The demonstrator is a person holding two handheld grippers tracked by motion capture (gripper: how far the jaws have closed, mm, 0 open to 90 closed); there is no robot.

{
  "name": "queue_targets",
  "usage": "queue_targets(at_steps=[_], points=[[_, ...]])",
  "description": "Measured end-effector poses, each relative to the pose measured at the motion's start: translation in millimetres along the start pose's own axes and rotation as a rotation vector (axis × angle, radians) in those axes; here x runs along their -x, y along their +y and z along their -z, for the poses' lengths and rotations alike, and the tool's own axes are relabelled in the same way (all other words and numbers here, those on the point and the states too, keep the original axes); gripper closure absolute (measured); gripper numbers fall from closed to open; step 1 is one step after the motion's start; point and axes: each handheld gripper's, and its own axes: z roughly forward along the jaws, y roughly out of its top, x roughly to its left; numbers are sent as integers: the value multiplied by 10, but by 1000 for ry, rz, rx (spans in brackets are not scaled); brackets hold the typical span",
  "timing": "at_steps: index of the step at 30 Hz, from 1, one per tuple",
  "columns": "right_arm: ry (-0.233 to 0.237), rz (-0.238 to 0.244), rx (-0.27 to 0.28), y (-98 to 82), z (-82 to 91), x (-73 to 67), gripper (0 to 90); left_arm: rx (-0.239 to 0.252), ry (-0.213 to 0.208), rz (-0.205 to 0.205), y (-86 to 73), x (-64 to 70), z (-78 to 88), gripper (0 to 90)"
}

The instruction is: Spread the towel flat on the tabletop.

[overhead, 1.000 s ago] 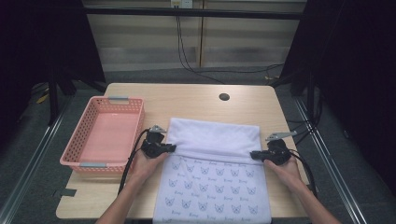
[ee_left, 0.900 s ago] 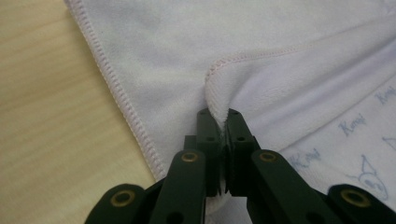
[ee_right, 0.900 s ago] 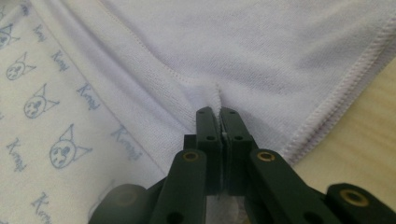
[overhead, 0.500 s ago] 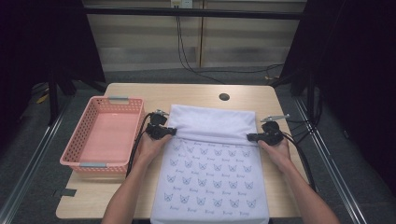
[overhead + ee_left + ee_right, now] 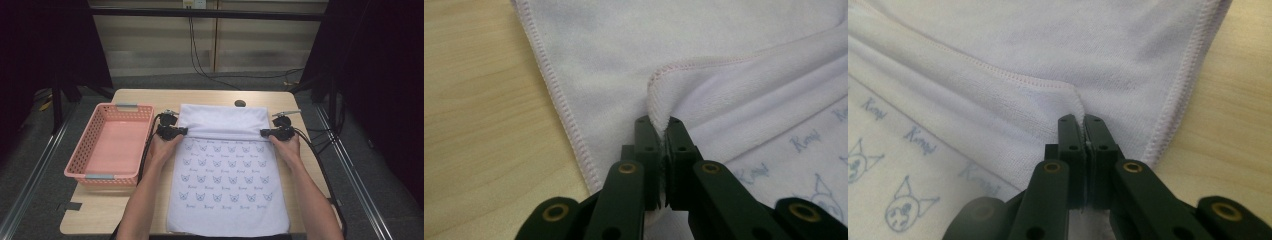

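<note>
While both grippers pinch a corner of the towel [image 5: 227, 175], the step in hand looks like a fold: the near edge is carried over the cloth toward the far edge. The towel is white w/ small blue cat-face prints and lies flat in the middle of the wooden table [image 5: 135, 97], its near end hanging to the table's near edge. At the far part a plain white band shows, so the printed side now lies on top of the unprinted side.

The left gripper [image 5: 181, 131] is at the left end of the carried edge, jaws together and clamped on the hem; in the left gripper view the left gripper [image 5: 663, 125] bites the stitched corner, w/ bare table at the left. The right gripper [image 5: 265, 133] is at the right end, also closed on the hem; the right gripper view shows the right gripper [image 5: 1081, 121] holding the corner just beside the towel's stitched side border.

A pink basket [image 5: 87, 150] stands at the left, just beside the towel, and I see nothing in it.

Next move, as I judge: bring both corners on to the far edge, keep them level so the edges match, lower, then open both jaws. Risk: one side going ahead gives a crooked fold.
</note>
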Motion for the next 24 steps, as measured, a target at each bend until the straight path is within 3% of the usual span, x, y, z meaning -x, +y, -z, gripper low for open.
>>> queue_targets(at_steps=[2,3,5,7,11,15,18,24], points=[[2,-12,21,-24,-4,-1,881,-17,-27,13,10,18,27,870],[11,-14,22,-32,7,7,881,-33,-37,0,12,32,46,870],[24,-15,35,-25,41,28,882,-13,-63,1,37,80,101,869],[42,-17,68,28,122,27,881,-1,-64,-27,98,133,204,869],[89,-8,162,198,403,-24,882,78,-91,-41,201,223,481,869],[123,22,223,218,692,-109,881,97,-98,-55,192,257,670,868],[147,45,250,153,871,-143,882,116,-125,-86,123,312,882,868],[174,100,267,178,1210,-275,881,189,-158,-109,174,421,1240,866]])
